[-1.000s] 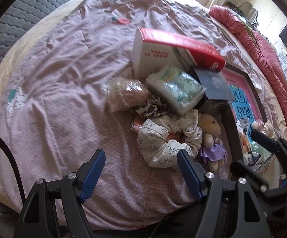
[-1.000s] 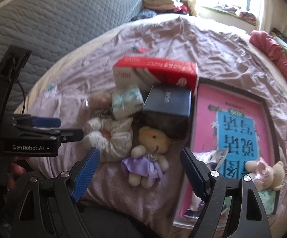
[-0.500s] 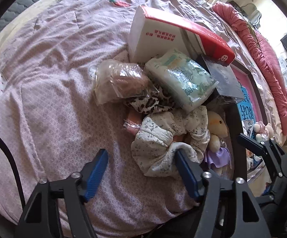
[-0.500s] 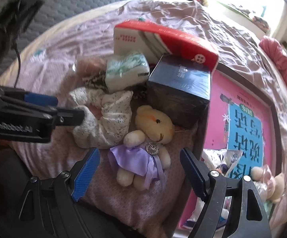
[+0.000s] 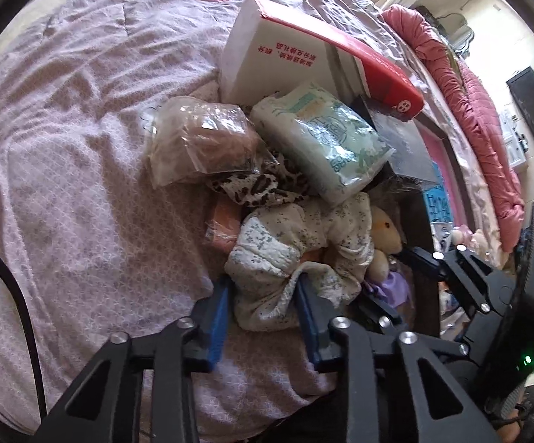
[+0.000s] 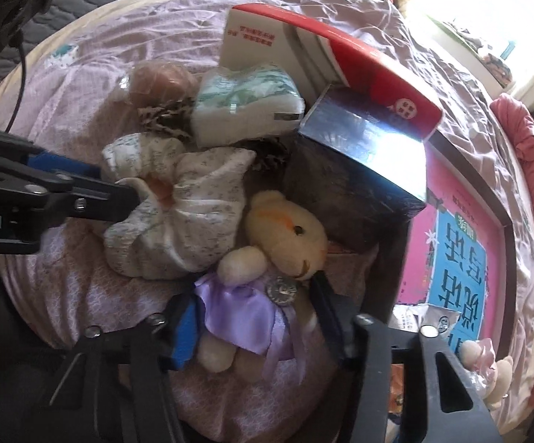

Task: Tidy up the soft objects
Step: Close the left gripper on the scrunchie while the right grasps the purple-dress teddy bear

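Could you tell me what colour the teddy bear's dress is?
Shiny lilac purple dress, clearest in the right wrist view.

a pink-sheeted bed carries a scrunchie, plush bear, perhaps a framed picture.

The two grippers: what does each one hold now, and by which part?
Both are closing. Left gripper: one fold at the near rim of the white floral fabric scrunchie. Right gripper: the cream plush bear in a purple satin dress, around its dressed body.

A soft floral cloth scrunchie lies on wrinkled matt bedsheet. At one o'clock, a crinkly glossy plastic tissue pack; beyond, a smooth cardboard box. The plush bear wears shiny satin.
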Tool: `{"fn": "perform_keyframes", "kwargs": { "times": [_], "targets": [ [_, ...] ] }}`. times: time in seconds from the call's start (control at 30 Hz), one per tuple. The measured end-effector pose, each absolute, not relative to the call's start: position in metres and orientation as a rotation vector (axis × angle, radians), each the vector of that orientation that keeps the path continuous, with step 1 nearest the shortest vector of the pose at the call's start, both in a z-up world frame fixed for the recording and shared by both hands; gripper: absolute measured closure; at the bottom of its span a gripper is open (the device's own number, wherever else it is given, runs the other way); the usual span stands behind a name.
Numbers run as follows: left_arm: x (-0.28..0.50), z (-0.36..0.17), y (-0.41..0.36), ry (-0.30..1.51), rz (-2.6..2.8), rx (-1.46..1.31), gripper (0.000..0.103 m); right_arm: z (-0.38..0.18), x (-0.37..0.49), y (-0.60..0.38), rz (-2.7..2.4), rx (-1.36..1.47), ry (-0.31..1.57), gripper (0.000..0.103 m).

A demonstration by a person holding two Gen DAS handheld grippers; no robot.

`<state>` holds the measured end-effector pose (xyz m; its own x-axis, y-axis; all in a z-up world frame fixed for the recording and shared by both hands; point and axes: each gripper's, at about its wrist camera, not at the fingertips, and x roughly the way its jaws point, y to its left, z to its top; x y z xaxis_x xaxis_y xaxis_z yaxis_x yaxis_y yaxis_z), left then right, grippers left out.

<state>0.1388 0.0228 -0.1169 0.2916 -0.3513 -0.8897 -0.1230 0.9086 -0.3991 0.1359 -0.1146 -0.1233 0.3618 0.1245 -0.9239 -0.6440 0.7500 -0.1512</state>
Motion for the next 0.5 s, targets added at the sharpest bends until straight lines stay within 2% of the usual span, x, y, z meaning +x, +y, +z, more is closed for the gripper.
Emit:
{"fn": "perform_keyframes", "kwargs": {
  "times": [0.1,0.2,0.3,0.5],
  "targets": [
    [0.139,-0.119,0.021,1.276,-0.173,-0.439,0.087,-0.122,0.140,-0.119,0.530,-0.516,1.099,0.056],
    [0.139,-0.116,0.017,1.255,-0.196,-0.442,0.092,-0.117,0.141,-0.124,0.537,-0.475,1.092,0.060],
    [0.136,-0.109,0.017,1.220,-0.211,-0.449,0.094,-0.109,0.144,-0.134,0.547,-0.399,1.097,0.066],
    [0.128,-0.091,0.017,1.176,-0.203,-0.426,0.094,-0.092,0.150,-0.156,0.585,-0.192,1.120,0.067]
  ]
}}
